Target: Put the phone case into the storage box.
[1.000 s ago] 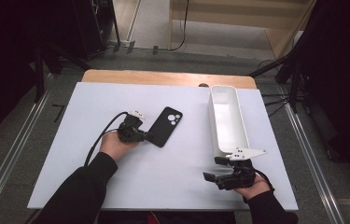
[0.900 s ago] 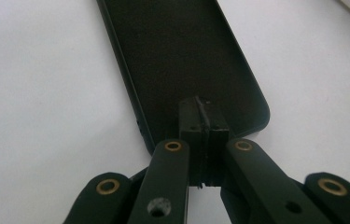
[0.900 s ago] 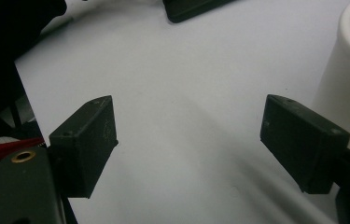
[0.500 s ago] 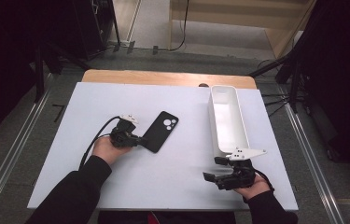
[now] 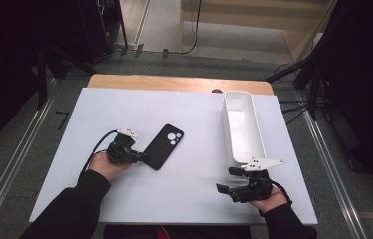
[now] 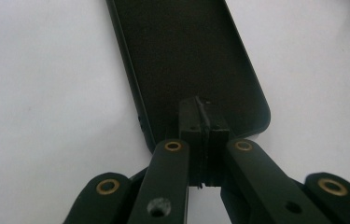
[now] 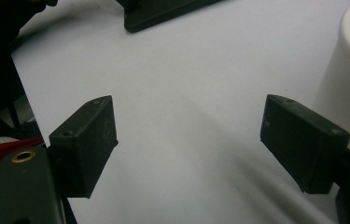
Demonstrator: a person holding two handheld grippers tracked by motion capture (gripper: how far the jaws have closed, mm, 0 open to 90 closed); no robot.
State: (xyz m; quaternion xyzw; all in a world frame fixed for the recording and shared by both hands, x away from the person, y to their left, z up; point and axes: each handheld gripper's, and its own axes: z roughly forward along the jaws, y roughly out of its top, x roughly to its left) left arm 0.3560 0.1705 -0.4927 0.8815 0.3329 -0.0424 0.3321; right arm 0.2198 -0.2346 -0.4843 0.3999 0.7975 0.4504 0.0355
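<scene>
Phone case (image 5: 164,146): black, flat, rectangular with rounded corners. Lies on the white table (image 5: 184,209), left of centre, set on a slant: camera end points away and to the right, plain end toward the near left. Camera cut-out at the far end shows three pale round holes. Matte surface with a thin raised rim along the edges. In the left gripper view the case (image 6: 186,60) runs lengthwise away from the camera, its near short end clamped between the closed jaws. Whole, not bent.
</scene>
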